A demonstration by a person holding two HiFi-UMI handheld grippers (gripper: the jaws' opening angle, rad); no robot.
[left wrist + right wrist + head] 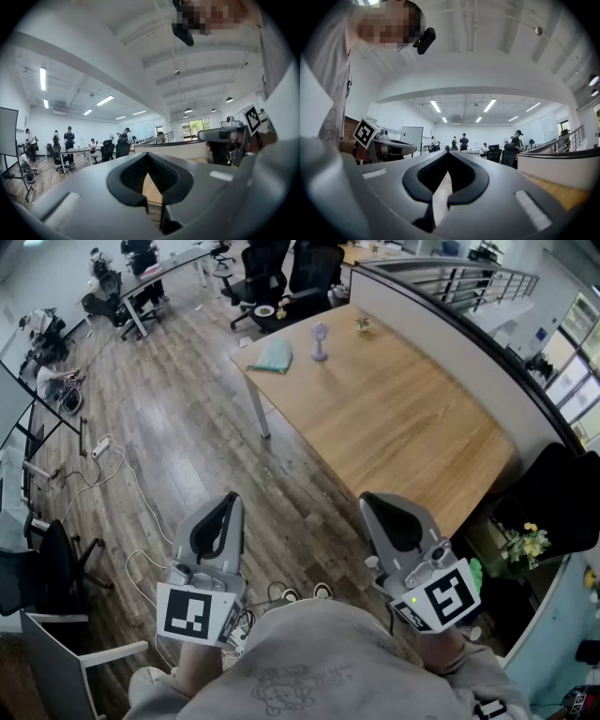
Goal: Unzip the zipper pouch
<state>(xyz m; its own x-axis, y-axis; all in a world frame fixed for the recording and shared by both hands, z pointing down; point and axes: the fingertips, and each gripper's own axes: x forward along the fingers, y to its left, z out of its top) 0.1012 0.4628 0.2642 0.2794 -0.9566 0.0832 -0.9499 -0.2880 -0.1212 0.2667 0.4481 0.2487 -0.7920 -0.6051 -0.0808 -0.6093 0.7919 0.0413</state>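
Left gripper [227,501] closed; pouch [273,356] head-view only

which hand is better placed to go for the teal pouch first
Left, probably. The teal pouch lies on the table, at its far left corner, more in line with the left gripper than the right gripper. Both are shut, empty and well short of it.

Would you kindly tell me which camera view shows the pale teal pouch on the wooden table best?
The head view: the pale teal pouch lies in full sight near the far corner of the long wooden table, beside a small lilac object. Both gripper views catch only slivers of tabletop; the pouch appears in neither.
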